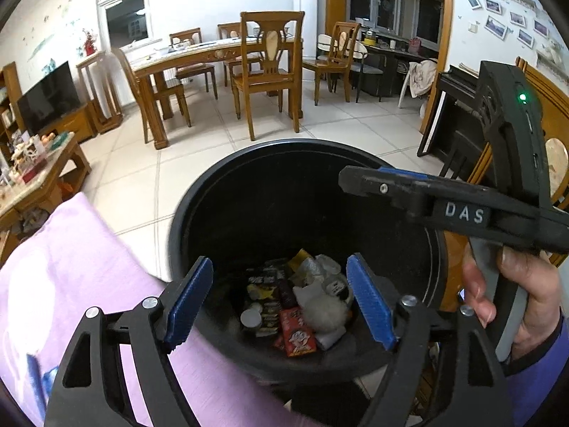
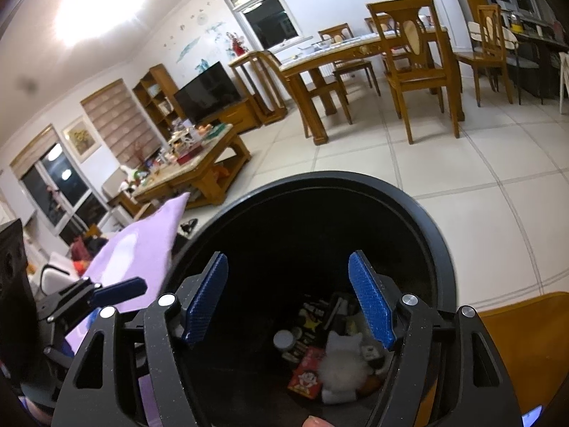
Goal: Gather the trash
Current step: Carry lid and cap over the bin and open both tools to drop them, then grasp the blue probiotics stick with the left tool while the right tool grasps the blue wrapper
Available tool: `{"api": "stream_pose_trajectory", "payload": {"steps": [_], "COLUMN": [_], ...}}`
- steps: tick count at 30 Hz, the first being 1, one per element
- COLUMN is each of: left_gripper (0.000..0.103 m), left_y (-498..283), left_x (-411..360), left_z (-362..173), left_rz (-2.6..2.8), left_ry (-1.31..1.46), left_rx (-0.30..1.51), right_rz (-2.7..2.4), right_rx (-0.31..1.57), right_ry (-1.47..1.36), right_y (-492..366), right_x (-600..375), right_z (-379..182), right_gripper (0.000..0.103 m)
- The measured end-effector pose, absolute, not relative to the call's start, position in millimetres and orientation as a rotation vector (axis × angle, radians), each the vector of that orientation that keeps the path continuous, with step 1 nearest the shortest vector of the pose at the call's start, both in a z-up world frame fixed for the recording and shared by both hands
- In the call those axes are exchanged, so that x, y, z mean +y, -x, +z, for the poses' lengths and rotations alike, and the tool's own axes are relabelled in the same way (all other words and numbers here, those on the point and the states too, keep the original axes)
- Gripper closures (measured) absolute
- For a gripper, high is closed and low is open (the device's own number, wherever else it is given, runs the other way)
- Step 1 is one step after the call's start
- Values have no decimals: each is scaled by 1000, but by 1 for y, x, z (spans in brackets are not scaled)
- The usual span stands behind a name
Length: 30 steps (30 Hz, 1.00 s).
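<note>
Black plastic fills the middle of both views: the round trash bin point(image 1: 220, 192) stands on the pale tiled floor point(image 1: 199, 142), and both grippers hang right over its mouth. Left gripper point(image 1: 281, 302), jaws spread wide, blue pads point(image 1: 188, 302) well apart and nothing between them, just open air above the bin. Right gripper point(image 2: 291, 300), same story: jaws parted, empty, pointing down into the bin. In the left wrist view it also reaches in from the right, gripped by a hand point(image 1: 512, 291) around its handle.

Down at the bottom of the bin lies the trash: a red snack wrapper point(image 1: 297, 332), a white fluffy lump point(image 1: 325, 307) partly on top of it, a small round lid point(image 1: 251, 317), and dark printed wrappers point(image 1: 265, 284) beside them, all piled together.

A lilac cloth point(image 1: 89, 277) lies just left of the bin. Beyond it, the wooden dining table point(image 1: 199, 57) and chairs point(image 1: 270, 67).
</note>
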<state>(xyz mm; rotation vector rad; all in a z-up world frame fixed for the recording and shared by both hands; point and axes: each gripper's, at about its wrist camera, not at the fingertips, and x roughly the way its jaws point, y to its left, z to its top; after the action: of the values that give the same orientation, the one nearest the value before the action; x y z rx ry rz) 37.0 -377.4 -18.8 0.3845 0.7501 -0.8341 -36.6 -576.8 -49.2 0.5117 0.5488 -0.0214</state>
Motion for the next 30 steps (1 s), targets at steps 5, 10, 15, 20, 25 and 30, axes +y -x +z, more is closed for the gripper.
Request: {"api": "stream_pose_trajectory", "payload": {"steps": [5,10,15,20,25,30], "left_gripper": [25,25,26,37,49,61], "left_y": [-52,-75,-107,-135,-147,-144], "left_x": [-318,-234,-159,-129,-123,-125], "left_z": [-8,-2,-9,-26,-42,-52], "left_rz": [-750,-594,-453,-395,-422,-456], "left_ry": [-315,-270,-228,-271,-280,-309], "left_rx": [759,761,818,896,953,959], "right_rz": [40,141,290,365,374,388], "right_rx": [563,599,650,725,806,865], "right_ry": [-461,-385,-309,-220,-173,-150], "right_y": [25,5,-19,-39,-61,-82], "right_x": [-542,-484,-405,-339,-303,-273], "right_z": [-35,-22,-16,-17,-25,-33], "right_gripper": [32,32,32,32,37,56]}}
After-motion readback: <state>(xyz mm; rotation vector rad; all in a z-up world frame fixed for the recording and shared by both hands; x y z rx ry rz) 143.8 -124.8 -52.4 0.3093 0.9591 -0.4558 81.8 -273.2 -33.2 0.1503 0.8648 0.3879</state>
